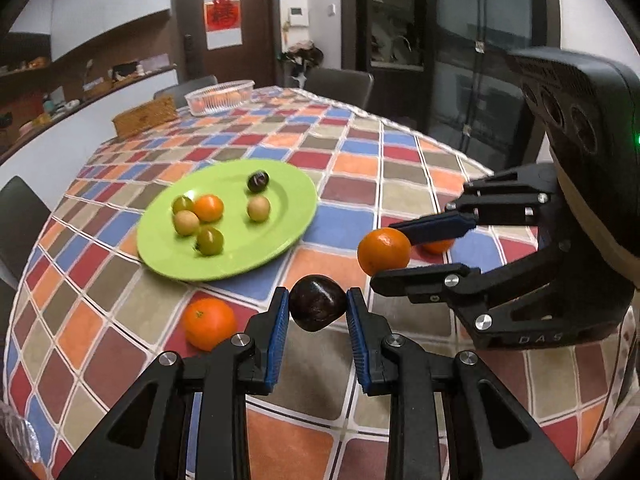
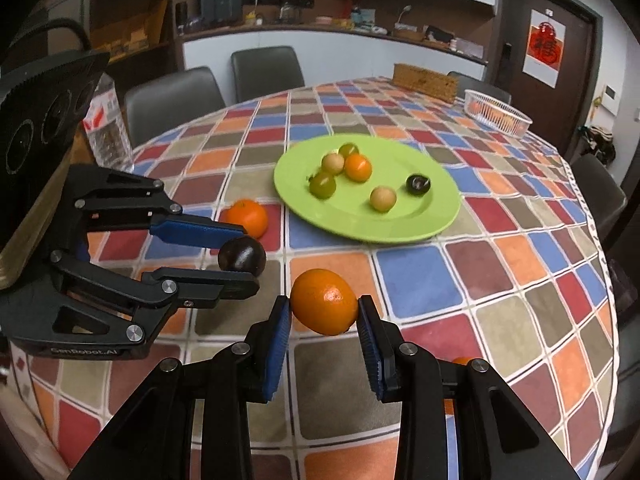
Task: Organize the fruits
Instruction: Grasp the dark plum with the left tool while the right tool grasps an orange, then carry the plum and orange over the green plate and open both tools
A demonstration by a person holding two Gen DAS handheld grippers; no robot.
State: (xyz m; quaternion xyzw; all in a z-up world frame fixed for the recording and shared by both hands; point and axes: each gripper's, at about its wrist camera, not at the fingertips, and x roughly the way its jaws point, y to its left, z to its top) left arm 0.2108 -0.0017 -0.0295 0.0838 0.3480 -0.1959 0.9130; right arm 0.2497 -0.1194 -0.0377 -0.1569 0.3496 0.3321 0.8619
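Checkered tablecloth [image 1: 404, 184] in red, blue, orange and tan covers the round table under both of your tools. Nearest you, your left gripper [image 1: 317, 312] is clamped on a dark plum [image 1: 317, 307], its blue pads pressing either side at the widest part, lifted clear of the cloth. That fruit looks smooth and probably soft-skinned, so squeeze lightly; it could slip or bruise. Your right gripper [image 2: 324, 312] is closed about as far on an orange [image 2: 324, 306], also raised; its rind looks firmer and pebbly, likely the easier grip across the middle. Two more oranges lie loose on the cloth: one just beside the left tool [image 1: 209, 322], another [image 1: 438, 246] partly hidden behind the right fingers. Farther out, the green plate [image 1: 288, 236] holds six small fruits. Beyond it sits a clear basket [image 1: 219, 97].
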